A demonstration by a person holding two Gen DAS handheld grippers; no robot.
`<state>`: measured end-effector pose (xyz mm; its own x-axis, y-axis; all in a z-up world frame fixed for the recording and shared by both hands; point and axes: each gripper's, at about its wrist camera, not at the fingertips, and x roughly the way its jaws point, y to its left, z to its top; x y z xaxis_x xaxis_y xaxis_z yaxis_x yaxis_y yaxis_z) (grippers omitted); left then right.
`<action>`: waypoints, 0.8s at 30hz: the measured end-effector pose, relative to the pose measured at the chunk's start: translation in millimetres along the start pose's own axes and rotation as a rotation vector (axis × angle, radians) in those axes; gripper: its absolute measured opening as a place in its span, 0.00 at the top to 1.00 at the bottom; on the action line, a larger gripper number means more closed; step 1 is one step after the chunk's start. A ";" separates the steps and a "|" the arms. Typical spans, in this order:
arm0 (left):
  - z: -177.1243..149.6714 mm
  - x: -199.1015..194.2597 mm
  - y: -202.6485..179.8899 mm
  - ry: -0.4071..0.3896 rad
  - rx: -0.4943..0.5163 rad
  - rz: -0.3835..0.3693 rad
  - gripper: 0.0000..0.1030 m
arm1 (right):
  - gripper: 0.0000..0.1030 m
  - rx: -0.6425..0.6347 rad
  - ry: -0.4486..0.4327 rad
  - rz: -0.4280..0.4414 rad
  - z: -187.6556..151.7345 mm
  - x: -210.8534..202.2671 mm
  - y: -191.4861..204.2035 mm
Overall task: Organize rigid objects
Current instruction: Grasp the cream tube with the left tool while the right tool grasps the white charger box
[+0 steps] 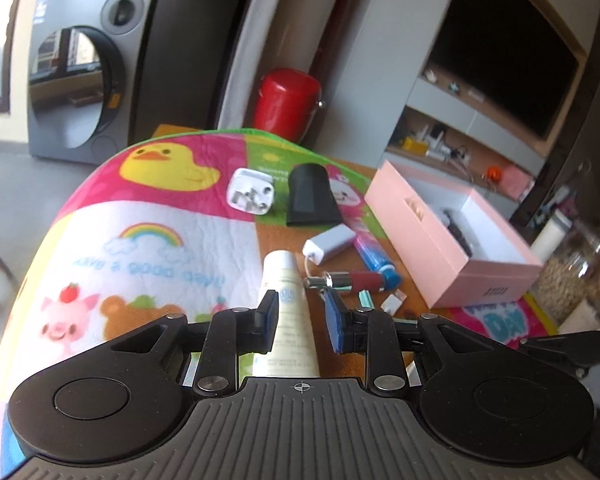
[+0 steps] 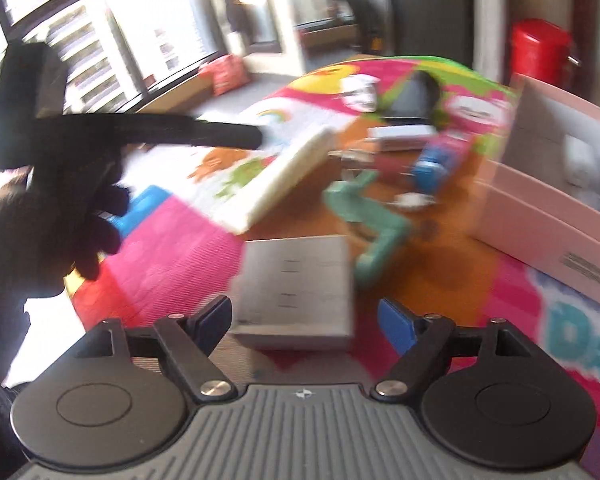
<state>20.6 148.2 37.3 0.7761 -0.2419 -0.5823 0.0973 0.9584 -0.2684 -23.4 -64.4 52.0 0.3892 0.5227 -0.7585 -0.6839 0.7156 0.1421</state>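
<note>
White tube [image 1: 288, 312] sits between the left gripper's [image 1: 302, 320] spread fingers and could slip sideways, while the right gripper's [image 2: 306, 326] fingers straddle a grey box [image 2: 296, 296], also spread.

A grey washing machine [image 1: 80, 76] stood on the pale tiled floor [image 1: 28, 184], daylight mirrored in its round door. Right of it sat a red canister [image 1: 288, 104]; farther right, a dark television [image 1: 504, 52] above cluttered shelves [image 1: 440, 140]
</note>
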 end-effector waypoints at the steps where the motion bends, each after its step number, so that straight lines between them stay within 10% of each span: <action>1: 1.6 8.2 -5.2 0.014 0.028 0.031 0.73 | 0.20 -0.031 0.004 -0.031 0.7 5.0 7.6; 5: 2.3 36.2 -17.4 0.048 0.121 0.162 0.66 | 0.33 -0.132 -0.004 -0.127 -9.4 -0.6 22.0; 13: -4.8 53.0 -26.4 0.076 0.168 0.176 0.66 | 0.33 0.014 -0.060 -0.289 -55.9 -64.1 -18.8; 24: -60.3 -28.6 -46.7 0.143 0.213 -0.076 0.70 | 0.32 0.087 -0.130 -0.369 -94.1 -117.5 -34.4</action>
<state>-43.7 101.2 20.2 0.6667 -0.3192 -0.6735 0.2931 0.9431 -0.1569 -103.6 -194.0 76.4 0.6776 0.2738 -0.6826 -0.4314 0.8996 -0.0674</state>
